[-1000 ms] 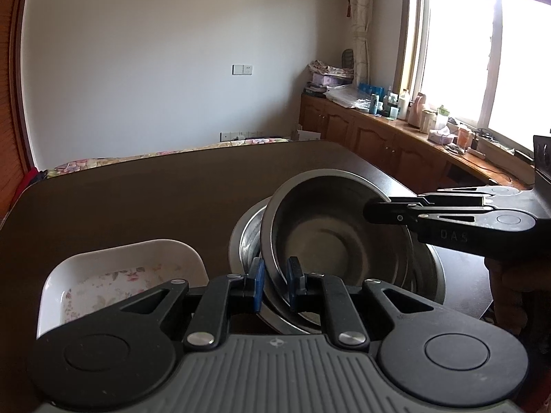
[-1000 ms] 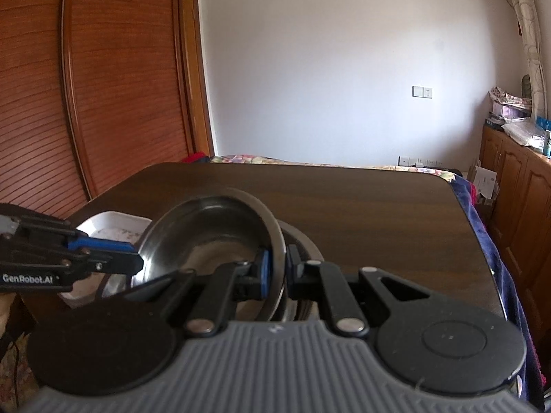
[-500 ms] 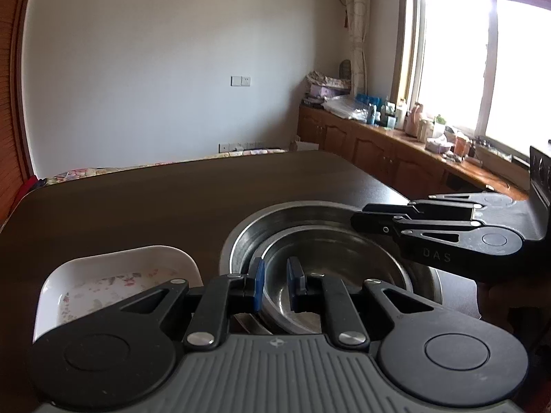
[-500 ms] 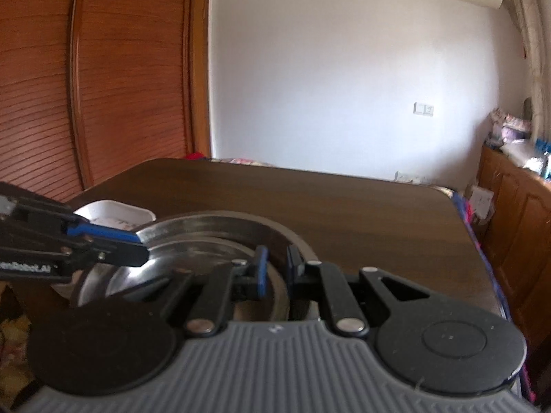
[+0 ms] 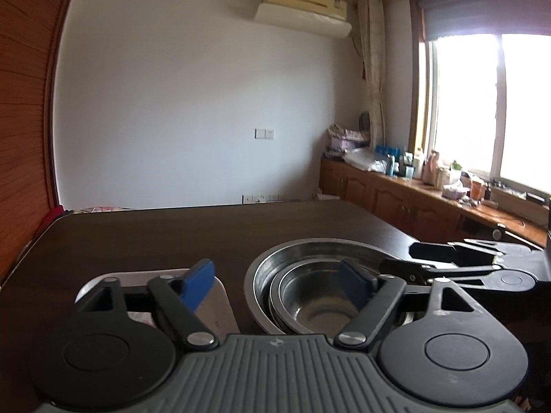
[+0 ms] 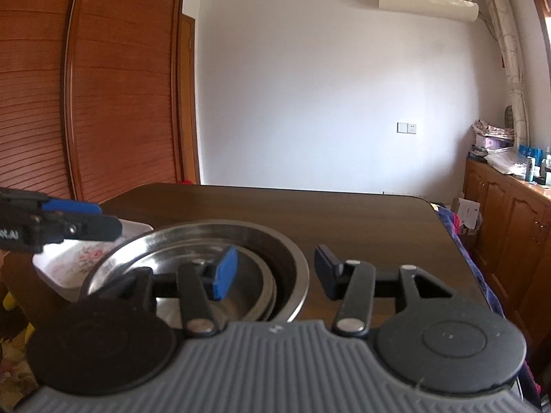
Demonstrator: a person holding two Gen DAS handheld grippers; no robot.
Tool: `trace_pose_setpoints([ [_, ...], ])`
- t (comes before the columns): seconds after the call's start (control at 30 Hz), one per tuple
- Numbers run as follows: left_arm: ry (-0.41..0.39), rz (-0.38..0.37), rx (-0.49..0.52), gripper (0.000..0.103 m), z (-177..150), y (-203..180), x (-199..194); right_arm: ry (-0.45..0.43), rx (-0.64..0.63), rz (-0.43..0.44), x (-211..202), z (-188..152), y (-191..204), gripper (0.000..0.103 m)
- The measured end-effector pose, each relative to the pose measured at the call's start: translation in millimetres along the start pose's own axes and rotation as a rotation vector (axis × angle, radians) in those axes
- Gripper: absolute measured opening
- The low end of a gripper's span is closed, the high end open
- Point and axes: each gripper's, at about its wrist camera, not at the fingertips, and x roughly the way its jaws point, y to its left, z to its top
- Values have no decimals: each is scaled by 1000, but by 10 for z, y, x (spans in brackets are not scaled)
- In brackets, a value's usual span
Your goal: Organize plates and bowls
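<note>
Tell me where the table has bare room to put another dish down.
The far half of the dark table, beyond the nested steel bowls and the white floral dish, is bare up to its far edge. So is the strip to the right of the bowls. The near edge is crowded: dish, bowls and both tongs.

Three nested steel bowls point(image 5: 311, 296), one white floral dish point(image 6: 79, 258), one dark table point(image 5: 193, 237), two claws

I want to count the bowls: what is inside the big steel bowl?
Smaller steel bowls sit nested inside the big bowl; two rims seem to show. The left gripper's fingers cover the near side.
</note>
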Motion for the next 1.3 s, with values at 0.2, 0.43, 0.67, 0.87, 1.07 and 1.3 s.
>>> trace_pose_setpoints([
  [0.2, -13, 24, -27, 103, -113, -3, 91, -38, 27, -11, -45, -79, -1, 79],
  [0.43, 19, 2, -33, 101, -210, -17, 157, -29, 74, -1, 9, -160, -40, 82],
  [0.67, 47, -7, -50, 92, -274, 1, 194, -36, 74, -5, 32, -238, 13, 82],
  [0.87, 65, -19, -61, 83, -280, -18, 239, -40, 113, 9, 24, -276, -19, 83],
  [1.07, 65, -12, -49, 80, -278, -49, 226, -40, 136, 34, 25, -303, -42, 82],
  [1.3, 58, 0, -41, 80, -282, -72, 208, -56, 135, 38, 22, -320, 19, 77],
])
